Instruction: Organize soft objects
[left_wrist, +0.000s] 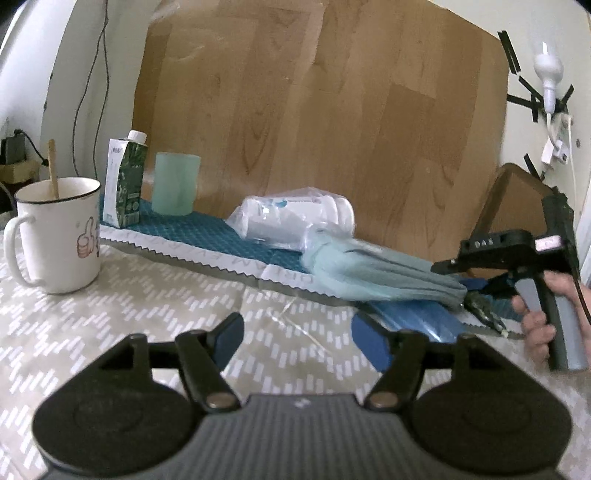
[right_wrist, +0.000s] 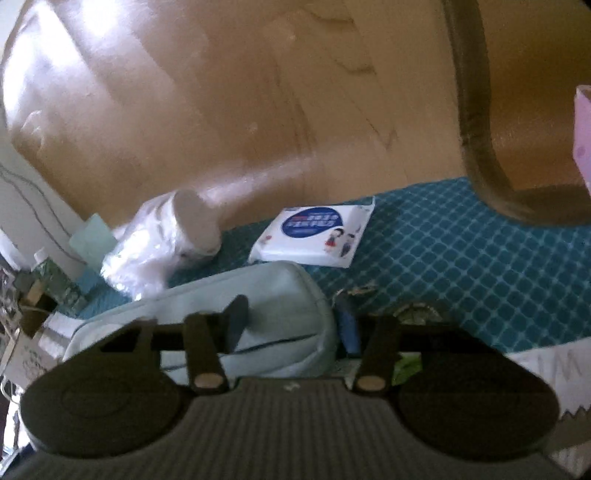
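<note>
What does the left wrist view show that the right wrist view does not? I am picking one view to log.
Only the left view shows the mug with a stick in it, the wall lamp, and the right tongs from outside, in a hand. Only the right view shows the tissue pack and a pink thing at the edge. Both show the pale green pouch, the teal mat, the bagged white roll, the green cup and the wood board.

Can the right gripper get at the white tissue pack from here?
Probably yes: the tissue pack lies flat and uncovered on the teal mat, just beyond the light blue pouch under the right gripper, nothing on top.
</note>
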